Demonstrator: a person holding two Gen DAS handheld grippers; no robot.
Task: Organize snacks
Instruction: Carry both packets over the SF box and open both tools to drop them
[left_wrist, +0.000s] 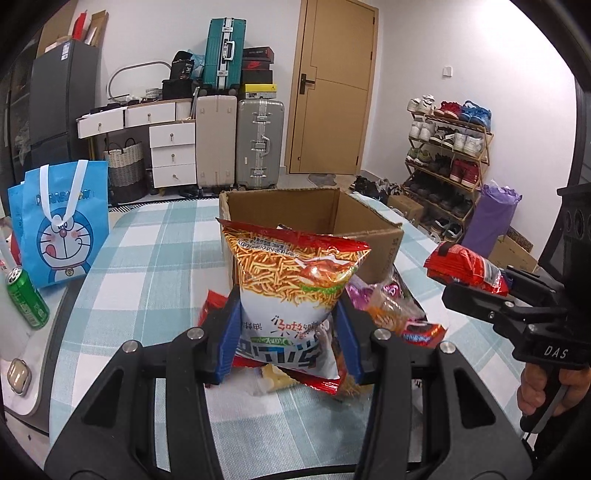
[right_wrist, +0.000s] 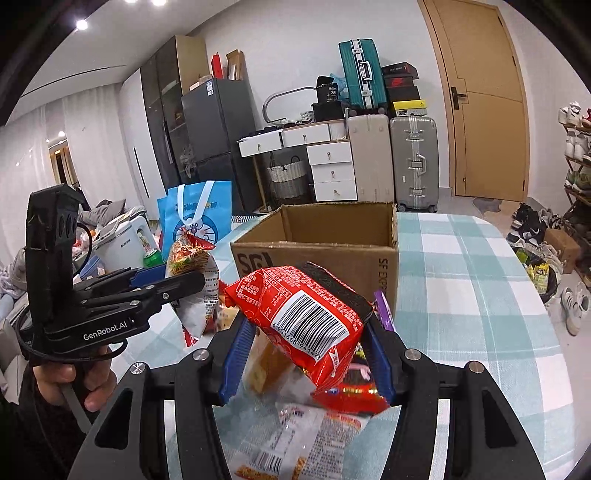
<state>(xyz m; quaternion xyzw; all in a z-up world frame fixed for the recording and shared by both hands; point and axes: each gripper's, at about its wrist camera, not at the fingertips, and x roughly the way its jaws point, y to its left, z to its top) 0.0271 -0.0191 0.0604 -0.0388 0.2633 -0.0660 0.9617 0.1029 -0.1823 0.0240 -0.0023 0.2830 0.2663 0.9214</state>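
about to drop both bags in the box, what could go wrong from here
1. The left gripper pinches only the lower end of the noodle snack bag; the puffy bag could slip out.
2. The red packet sits tilted in the right gripper and may twist free.
3. The cardboard box is light; a bump could shove it.

Wrist cams close, fwd-down, sharing box (left_wrist: 384, 240)

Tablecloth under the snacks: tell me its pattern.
The tablecloth is a light teal-and-white check, clearest in the right wrist view.
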